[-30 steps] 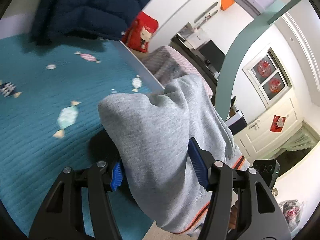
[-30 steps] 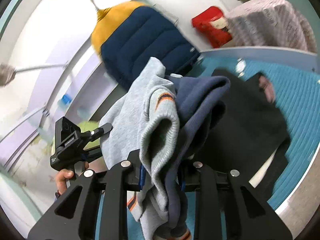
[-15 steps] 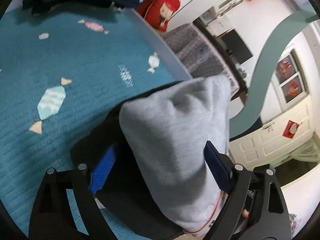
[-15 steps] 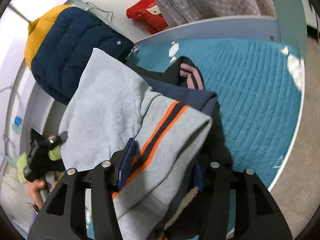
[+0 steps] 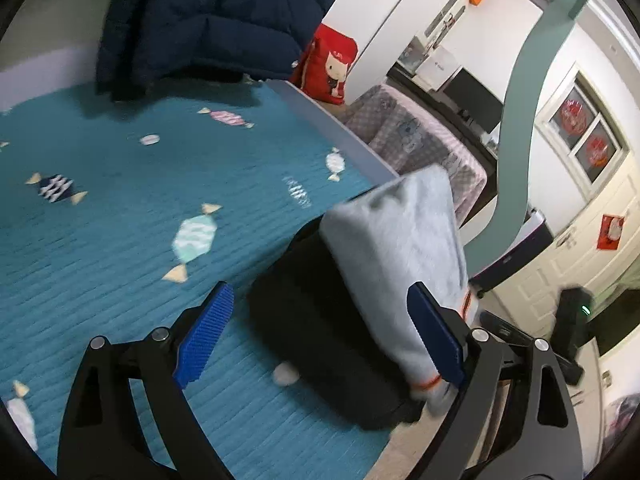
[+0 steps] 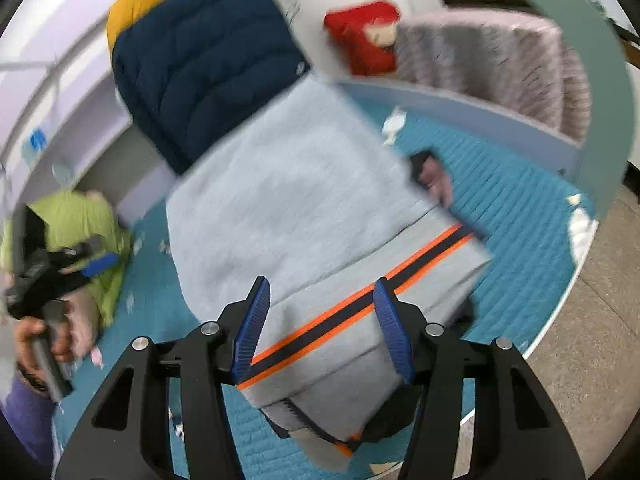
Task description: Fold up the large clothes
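Observation:
A folded grey sweatshirt (image 6: 304, 208) with an orange and navy stripe lies on a folded black garment (image 5: 320, 320) near the corner of the teal bedspread (image 5: 120, 240). It shows in the left wrist view (image 5: 400, 248) too. My left gripper (image 5: 320, 332) is open, its jaws wide apart over the black garment, the right pad beside the grey fold. My right gripper (image 6: 324, 332) is open above the striped hem, holding nothing.
A navy and yellow puffer jacket (image 6: 200, 60) hangs at the back of the bed. A green garment (image 6: 80, 224) lies at the left. A red cartoon bag (image 5: 332, 64) and a pink covered table (image 5: 420, 148) stand beyond the bed's edge (image 5: 332, 132).
Both grippers opened and let go of the grey sweatshirt. It went from hanging bunched in the jaws to lying folded on the black garment. Both grippers drew back.

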Demonstrator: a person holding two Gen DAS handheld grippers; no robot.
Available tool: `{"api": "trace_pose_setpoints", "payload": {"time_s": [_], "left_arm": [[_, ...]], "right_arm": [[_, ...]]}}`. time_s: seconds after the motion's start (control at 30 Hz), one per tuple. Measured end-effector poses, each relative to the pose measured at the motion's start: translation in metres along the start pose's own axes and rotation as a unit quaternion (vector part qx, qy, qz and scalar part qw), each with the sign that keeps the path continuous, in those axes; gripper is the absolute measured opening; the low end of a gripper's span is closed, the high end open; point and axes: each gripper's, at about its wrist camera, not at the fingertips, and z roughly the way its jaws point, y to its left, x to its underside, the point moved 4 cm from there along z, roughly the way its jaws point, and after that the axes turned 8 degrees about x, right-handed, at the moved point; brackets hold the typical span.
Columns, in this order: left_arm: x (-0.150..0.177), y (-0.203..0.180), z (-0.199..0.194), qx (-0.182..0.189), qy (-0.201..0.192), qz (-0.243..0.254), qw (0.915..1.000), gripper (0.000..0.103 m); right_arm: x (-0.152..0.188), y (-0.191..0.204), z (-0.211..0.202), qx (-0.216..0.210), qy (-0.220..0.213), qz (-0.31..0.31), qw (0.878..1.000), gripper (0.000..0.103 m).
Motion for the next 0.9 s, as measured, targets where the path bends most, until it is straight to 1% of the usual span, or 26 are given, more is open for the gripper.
{"api": "trace_pose_setpoints", "payload": {"time_s": [0.03, 0.07, 0.13, 0.17, 0.27, 0.3, 0.37, 0.4, 0.43, 0.47, 0.5, 0.53, 0.57, 0.6, 0.67, 0.7, 0.77, 0.83, 0.9], "left_arm": [[0.008, 0.002, -0.008, -0.012, -0.001, 0.001, 0.9999, 0.089], [0.016, 0.004, -0.015, -0.02, 0.001, 0.002, 0.9998, 0.089], [0.03, 0.007, -0.025, -0.026, 0.003, 0.002, 0.9997, 0.089], [0.037, 0.008, -0.03, -0.036, 0.007, 0.003, 0.9993, 0.089], [0.059, 0.007, -0.047, -0.052, 0.004, 0.005, 0.9986, 0.089], [0.066, 0.005, -0.053, -0.058, -0.002, 0.006, 0.9983, 0.09], [0.079, 0.0, -0.063, -0.068, -0.01, 0.007, 0.9976, 0.091], [0.088, -0.004, -0.07, -0.081, -0.014, 0.009, 0.9966, 0.092], [0.095, -0.009, -0.075, -0.094, -0.016, 0.012, 0.9954, 0.092], [0.103, -0.012, -0.081, -0.104, -0.02, 0.015, 0.9942, 0.092], [0.115, -0.019, -0.091, -0.118, -0.028, 0.017, 0.9924, 0.092], [0.122, -0.024, -0.097, -0.126, -0.033, 0.018, 0.9914, 0.095], [0.131, -0.03, -0.104, -0.134, -0.034, 0.019, 0.9903, 0.098], [0.139, -0.035, -0.109, -0.143, -0.035, 0.018, 0.989, 0.098], [0.153, -0.043, -0.118, -0.156, -0.036, 0.02, 0.9869, 0.098], [0.163, -0.049, -0.126, -0.163, -0.043, 0.019, 0.9855, 0.098], [0.176, -0.06, -0.136, -0.176, -0.053, 0.023, 0.9828, 0.098], [0.19, -0.073, -0.151, -0.189, -0.068, 0.038, 0.9789, 0.098], [0.201, -0.083, -0.165, -0.201, -0.08, 0.044, 0.9752, 0.098]], "right_arm": [[0.005, 0.0, 0.015, 0.02, 0.006, -0.006, 1.0, 0.054], [0.006, -0.001, 0.022, 0.031, 0.006, -0.009, 0.999, 0.059], [0.008, -0.007, 0.019, 0.035, 0.001, 0.013, 0.999, 0.06], [0.008, -0.007, 0.015, 0.038, -0.002, 0.014, 0.999, 0.061], [0.014, 0.006, -0.011, 0.061, -0.019, -0.014, 0.998, 0.062], [0.019, 0.016, -0.026, 0.069, -0.031, -0.031, 0.997, 0.062], [0.029, 0.035, -0.049, 0.073, -0.046, -0.055, 0.995, 0.062], [0.038, 0.05, -0.065, 0.074, -0.055, -0.076, 0.993, 0.062], [0.045, 0.06, -0.073, 0.079, -0.061, -0.089, 0.991, 0.066], [0.057, 0.074, -0.085, 0.088, -0.067, -0.108, 0.988, 0.074], [0.069, 0.086, -0.095, 0.094, -0.071, -0.121, 0.986, 0.076], [0.076, 0.095, -0.102, 0.1, -0.073, -0.127, 0.984, 0.081], [0.084, 0.103, -0.107, 0.11, -0.073, -0.133, 0.982, 0.084], [0.097, 0.114, -0.117, 0.119, -0.079, -0.141, 0.98, 0.084], [0.113, 0.128, -0.125, 0.129, -0.086, -0.157, 0.975, 0.085], [0.123, 0.137, -0.133, 0.133, -0.091, -0.165, 0.973, 0.085], [0.134, 0.15, -0.147, 0.135, -0.098, -0.172, 0.971, 0.086], [0.145, 0.158, -0.163, 0.144, -0.116, -0.177, 0.967, 0.086], [0.152, 0.165, -0.176, 0.154, -0.126, -0.18, 0.963, 0.091]]}}
